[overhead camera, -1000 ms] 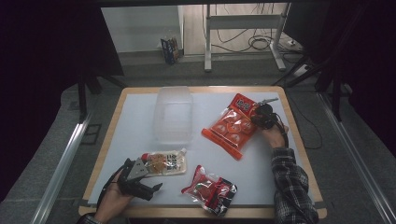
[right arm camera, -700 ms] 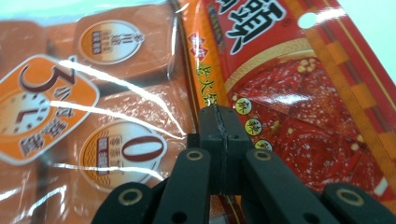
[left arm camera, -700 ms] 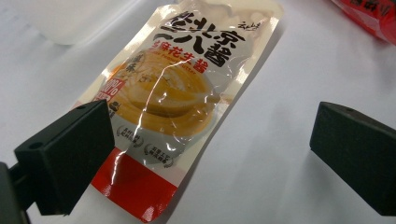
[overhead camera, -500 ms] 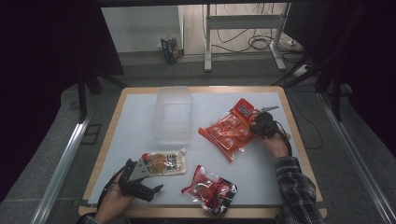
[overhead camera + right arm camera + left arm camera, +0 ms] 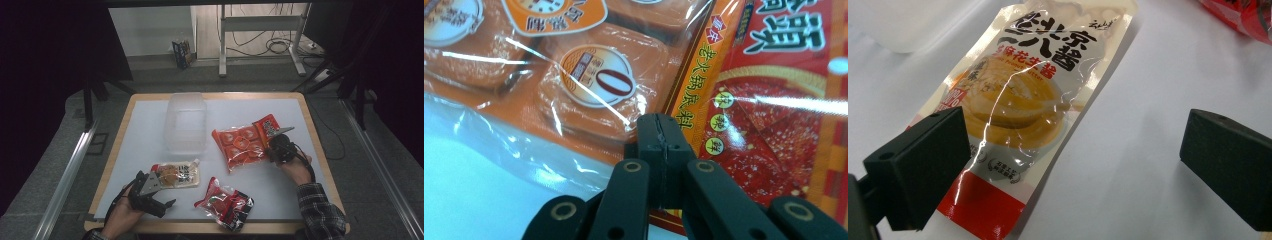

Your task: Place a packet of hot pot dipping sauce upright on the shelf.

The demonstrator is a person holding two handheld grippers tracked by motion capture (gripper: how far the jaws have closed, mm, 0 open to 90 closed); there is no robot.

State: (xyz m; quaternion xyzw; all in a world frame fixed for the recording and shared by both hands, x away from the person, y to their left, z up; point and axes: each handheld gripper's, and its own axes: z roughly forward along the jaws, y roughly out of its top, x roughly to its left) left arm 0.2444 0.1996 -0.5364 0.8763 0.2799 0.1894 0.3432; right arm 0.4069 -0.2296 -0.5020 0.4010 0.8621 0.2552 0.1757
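Dragged leftward since the earlier frame, the orange hotpot-base packet (image 5: 245, 142) now lies mid-worktop (image 5: 300, 107) beside the clear plastic box (image 5: 186, 122), its edge pinched in the right claw (image 5: 276, 145). Nothing looks packed yet: the box is empty, while the sauce pouch (image 5: 1028, 105) lies between the left claw's (image 5: 159, 197) spread jaws and the dark red packet (image 5: 225, 202) sits untouched.

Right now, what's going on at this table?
A person works two handheld grippers. The right gripper is shut on the edge of the orange hotpot-base packet, beside the clear plastic container. The left gripper hangs open over the sesame sauce pouch. A red-and-black packet lies near the front edge.
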